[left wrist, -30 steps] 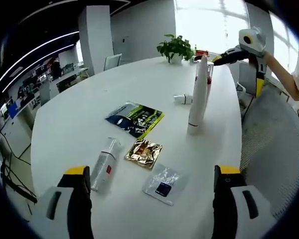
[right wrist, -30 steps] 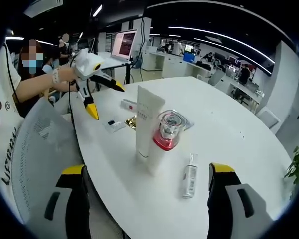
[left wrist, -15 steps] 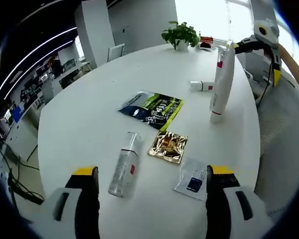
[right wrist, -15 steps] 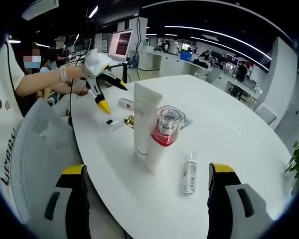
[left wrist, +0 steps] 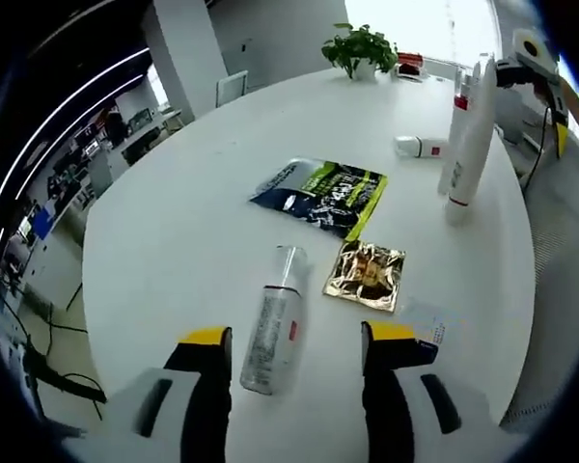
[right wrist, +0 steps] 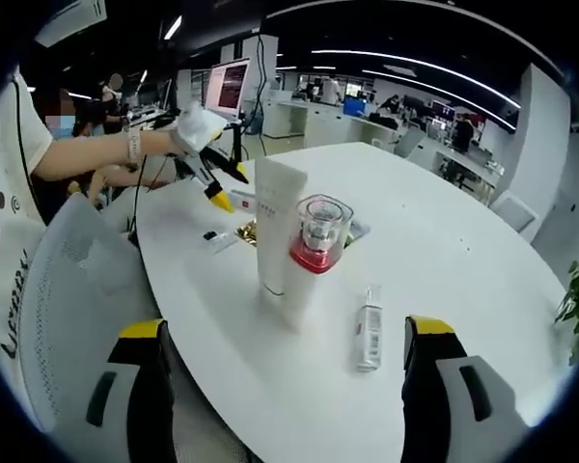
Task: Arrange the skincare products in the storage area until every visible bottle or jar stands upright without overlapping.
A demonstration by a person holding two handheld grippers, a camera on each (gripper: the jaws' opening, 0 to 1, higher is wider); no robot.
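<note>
Left gripper view: the left hand-held gripper [left wrist: 291, 349], jaws apart, has closed in around the lying spray bottle [left wrist: 273, 326]

An open-plan office: a monitor [right wrist: 228, 87], rows of desks [right wrist: 367, 121] and a white meeting table [left wrist: 193, 231].

Left gripper view: bottle [left wrist: 273, 328] lies on table [left wrist: 174, 222] between my jaws; foil sachet [left wrist: 367, 275] right of it, printed pouch [left wrist: 320, 196] behind; tall tube [left wrist: 471, 145] stands far right, small bottle [left wrist: 420, 147] lying beside it.
</note>
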